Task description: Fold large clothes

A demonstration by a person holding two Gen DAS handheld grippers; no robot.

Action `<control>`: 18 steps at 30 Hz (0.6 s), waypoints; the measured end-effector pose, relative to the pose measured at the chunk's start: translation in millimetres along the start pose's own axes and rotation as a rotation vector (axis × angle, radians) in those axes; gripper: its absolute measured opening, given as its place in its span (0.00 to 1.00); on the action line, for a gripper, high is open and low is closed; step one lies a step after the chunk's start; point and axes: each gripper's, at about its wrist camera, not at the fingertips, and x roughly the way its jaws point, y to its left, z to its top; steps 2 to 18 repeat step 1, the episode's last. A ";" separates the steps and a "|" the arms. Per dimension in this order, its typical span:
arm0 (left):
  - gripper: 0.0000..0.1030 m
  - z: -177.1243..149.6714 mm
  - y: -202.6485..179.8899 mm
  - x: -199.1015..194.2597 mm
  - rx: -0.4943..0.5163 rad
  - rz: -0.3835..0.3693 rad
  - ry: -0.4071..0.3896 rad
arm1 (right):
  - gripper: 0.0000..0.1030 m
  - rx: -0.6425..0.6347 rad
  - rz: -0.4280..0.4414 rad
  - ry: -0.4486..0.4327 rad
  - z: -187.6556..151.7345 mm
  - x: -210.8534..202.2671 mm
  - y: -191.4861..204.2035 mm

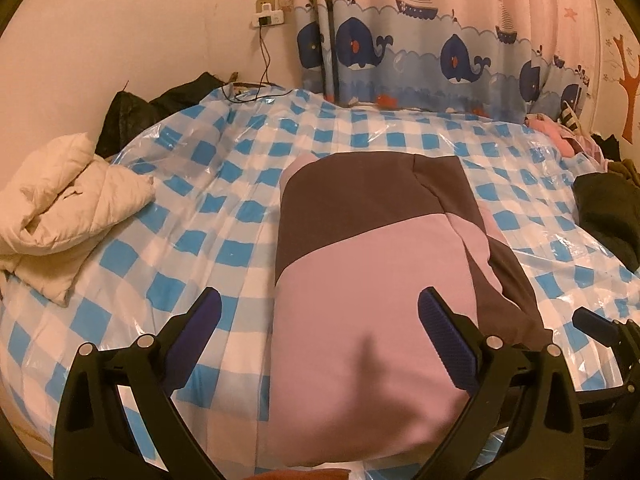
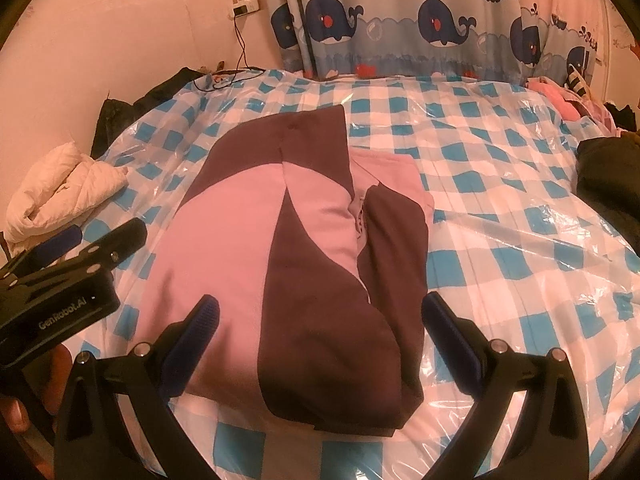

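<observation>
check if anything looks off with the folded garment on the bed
Mostly tidy. The pink and brown garment lies folded, but a pink layer sticks out past its right edge, so the fold isn't flush there.

Pink-and-brown garment (image 2: 288,264), frame centre: matt soft cloth. Checked bed cover (image 2: 500,240): glossy, crinkled clear plastic film. Cream jacket (image 1: 60,208), left: quilted matt fabric. Left gripper (image 1: 320,320): black matt plastic, ribbed blue pads (image 1: 448,344).

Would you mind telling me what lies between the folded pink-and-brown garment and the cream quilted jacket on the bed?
Only bare checked plastic sheet separates the garment from the cream jacket; both wrist views show it.
</observation>
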 end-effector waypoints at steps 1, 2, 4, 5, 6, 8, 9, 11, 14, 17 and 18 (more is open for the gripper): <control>0.92 -0.3 0.9 -0.3 -0.003 0.000 0.000 | 0.93 0.001 0.003 -0.004 0.0 -0.2 0.3; 0.92 -0.3 0.9 -0.3 -0.003 0.000 0.000 | 0.93 0.001 0.003 -0.004 0.0 -0.2 0.3; 0.92 -0.3 0.9 -0.3 -0.003 0.000 0.000 | 0.93 0.001 0.003 -0.004 0.0 -0.2 0.3; 0.92 -0.3 0.9 -0.3 -0.003 0.000 0.000 | 0.93 0.001 0.003 -0.004 0.0 -0.2 0.3; 0.92 -0.3 0.9 -0.3 -0.003 0.000 0.000 | 0.93 0.001 0.003 -0.004 0.0 -0.2 0.3; 0.92 -0.3 0.9 -0.3 -0.003 0.000 0.000 | 0.93 0.001 0.003 -0.004 0.0 -0.2 0.3; 0.92 -0.3 0.9 -0.3 -0.003 0.000 0.000 | 0.93 0.001 0.003 -0.004 0.0 -0.2 0.3; 0.92 -0.3 0.9 -0.3 -0.003 0.000 0.000 | 0.93 0.001 0.003 -0.004 0.0 -0.2 0.3; 0.92 -0.3 0.9 -0.3 -0.003 0.000 0.000 | 0.93 0.001 0.003 -0.004 0.0 -0.2 0.3; 0.92 -0.3 0.9 -0.3 -0.003 0.000 0.000 | 0.93 0.001 0.003 -0.004 0.0 -0.2 0.3; 0.92 -0.3 0.9 -0.3 -0.003 0.000 0.000 | 0.93 0.001 0.003 -0.004 0.0 -0.2 0.3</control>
